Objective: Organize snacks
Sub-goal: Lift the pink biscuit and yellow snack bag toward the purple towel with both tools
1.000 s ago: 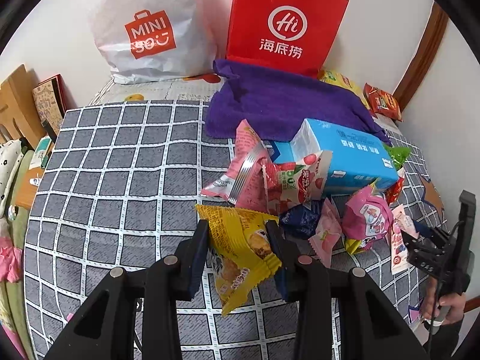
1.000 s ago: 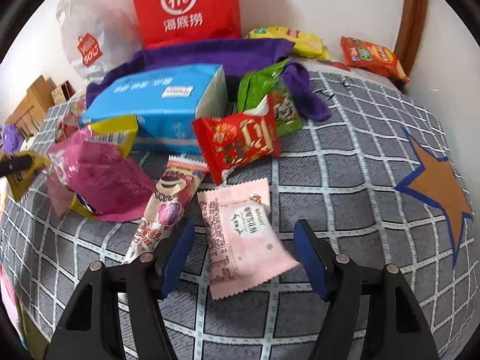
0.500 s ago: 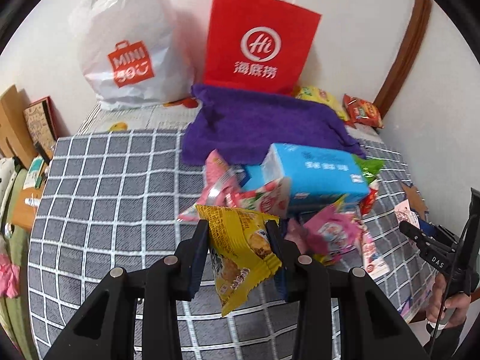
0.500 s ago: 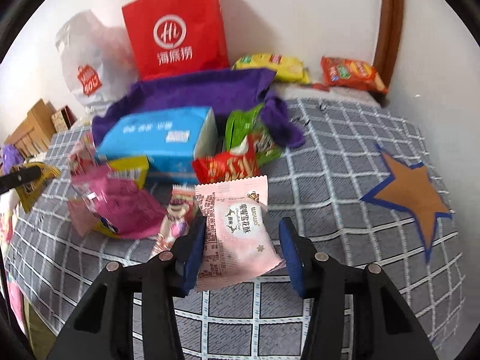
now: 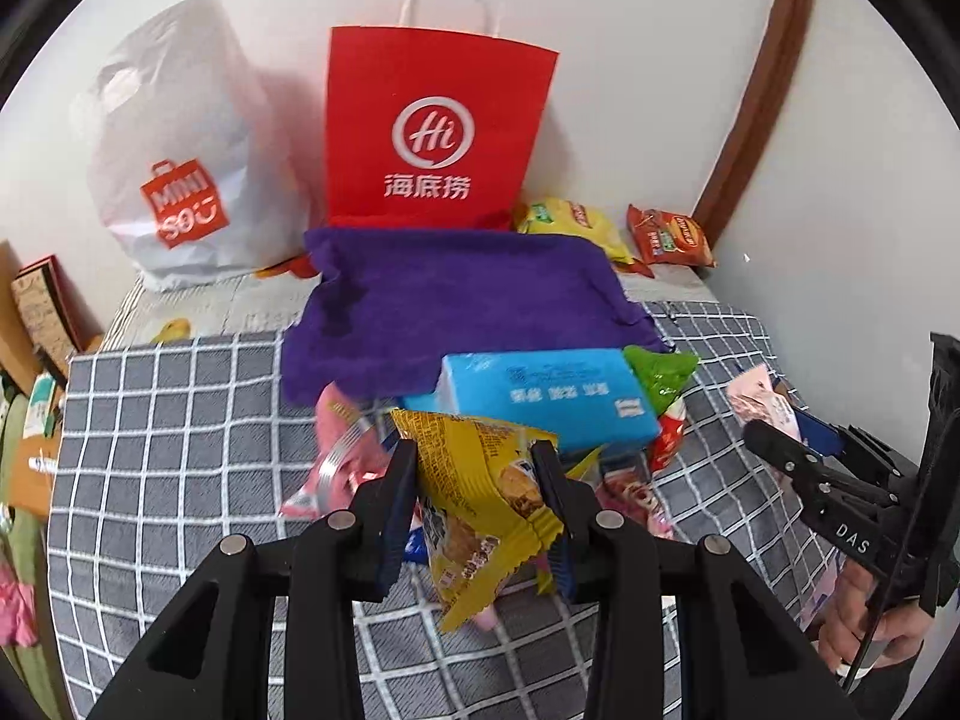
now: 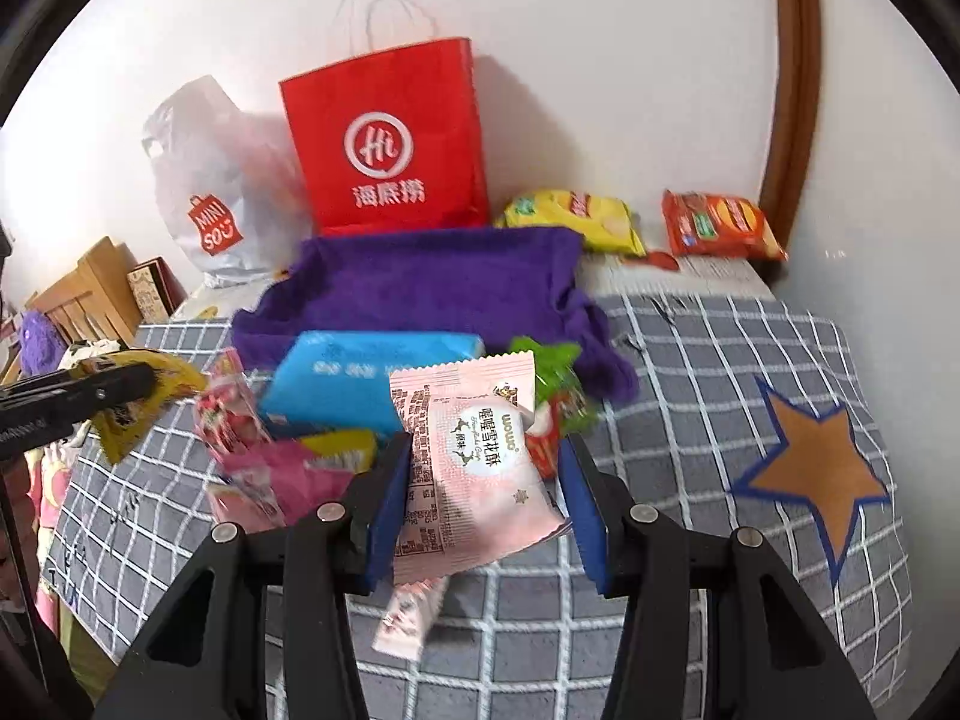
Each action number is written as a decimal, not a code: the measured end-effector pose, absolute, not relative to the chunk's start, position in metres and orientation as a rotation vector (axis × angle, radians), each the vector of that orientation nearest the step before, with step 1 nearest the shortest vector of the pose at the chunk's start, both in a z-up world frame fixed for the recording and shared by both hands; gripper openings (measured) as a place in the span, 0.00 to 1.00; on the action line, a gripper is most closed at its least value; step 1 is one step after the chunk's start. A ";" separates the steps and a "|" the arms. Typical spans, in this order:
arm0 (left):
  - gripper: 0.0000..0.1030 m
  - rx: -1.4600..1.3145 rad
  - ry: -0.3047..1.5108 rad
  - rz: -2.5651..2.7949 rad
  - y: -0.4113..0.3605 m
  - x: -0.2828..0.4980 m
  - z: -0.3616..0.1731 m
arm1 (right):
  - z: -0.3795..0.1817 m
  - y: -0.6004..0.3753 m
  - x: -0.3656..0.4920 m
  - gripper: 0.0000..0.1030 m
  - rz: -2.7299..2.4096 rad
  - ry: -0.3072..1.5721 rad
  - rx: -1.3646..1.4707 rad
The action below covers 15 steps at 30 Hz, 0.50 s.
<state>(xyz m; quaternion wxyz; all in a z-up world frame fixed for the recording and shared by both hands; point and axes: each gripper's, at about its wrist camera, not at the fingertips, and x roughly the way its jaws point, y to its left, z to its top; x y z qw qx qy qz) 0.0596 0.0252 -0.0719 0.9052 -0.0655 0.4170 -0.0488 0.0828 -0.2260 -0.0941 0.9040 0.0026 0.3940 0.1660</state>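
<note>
While the yellow snack packet point(image 5: 480, 498) is clamped between the pads of the left gripper point(image 5: 474, 480), the right gripper point(image 6: 483, 474) grips the pink snack packet point(image 6: 474, 468); both hang above the snack pile point(image 6: 282, 450) on the checked cover point(image 5: 168, 420), before the purple cloth point(image 5: 456, 306).

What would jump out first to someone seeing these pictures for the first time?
Probably the bright red paper bag standing against the back wall, with the purple cloth spread in front of it. Nearer, each gripper holds a snack above the checked bedspread: the left gripper a yellow packet, the right gripper a pale pink packet.
</note>
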 end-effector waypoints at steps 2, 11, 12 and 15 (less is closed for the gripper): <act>0.35 -0.126 0.858 -0.109 0.021 0.065 -0.069 | -0.088 -0.218 0.087 0.47 0.361 0.807 0.002; 0.35 -0.078 0.850 -0.110 0.010 0.089 -0.061 | -0.072 -0.196 0.115 0.47 0.392 0.784 -0.014; 0.35 -0.082 0.849 -0.116 0.010 0.092 -0.059 | -0.070 -0.195 0.118 0.47 0.394 0.779 -0.013; 0.35 -0.093 0.849 -0.129 0.011 0.103 -0.057 | -0.067 -0.191 0.130 0.47 0.388 0.774 -0.018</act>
